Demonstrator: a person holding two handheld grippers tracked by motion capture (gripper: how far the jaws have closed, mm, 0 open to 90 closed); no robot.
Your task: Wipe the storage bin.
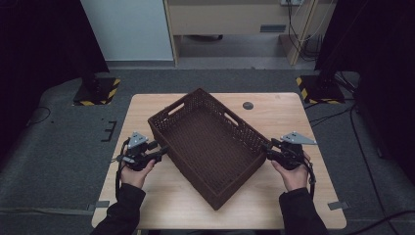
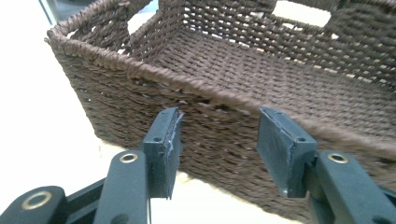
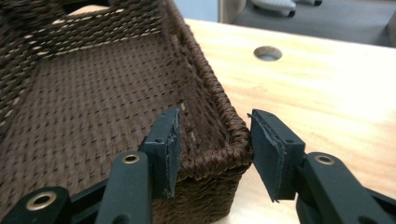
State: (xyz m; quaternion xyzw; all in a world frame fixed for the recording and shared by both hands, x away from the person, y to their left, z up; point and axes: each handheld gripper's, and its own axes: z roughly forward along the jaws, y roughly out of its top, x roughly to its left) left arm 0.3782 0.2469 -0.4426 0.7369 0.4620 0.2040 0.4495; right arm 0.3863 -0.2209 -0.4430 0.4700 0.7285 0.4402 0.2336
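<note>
Basket [image 1: 208,147] sits skewed at table [image 1: 274,205] centre. Left gripper [image 2: 218,135] is held spread, just short of the 9 o'clock wall, nothing pinched. Right gripper [image 3: 214,135] is spread astride the 3 o'clock corner rim. Risk: an uneven one-sided pinch, so the basket gets twisted or slid.

The high view is dim and slightly soft, with the corners falling into black and only the wooden table [image 1: 274,122] lit evenly from above, so that shadows on it are weak. In the left gripper view the table surface is overexposed to almost pure white beside the dark basket [image 2: 233,93], and the near jaws are a little blurred. The right gripper view has warmer, balanced light, sharp on the basket rim and soft in the background.
</note>
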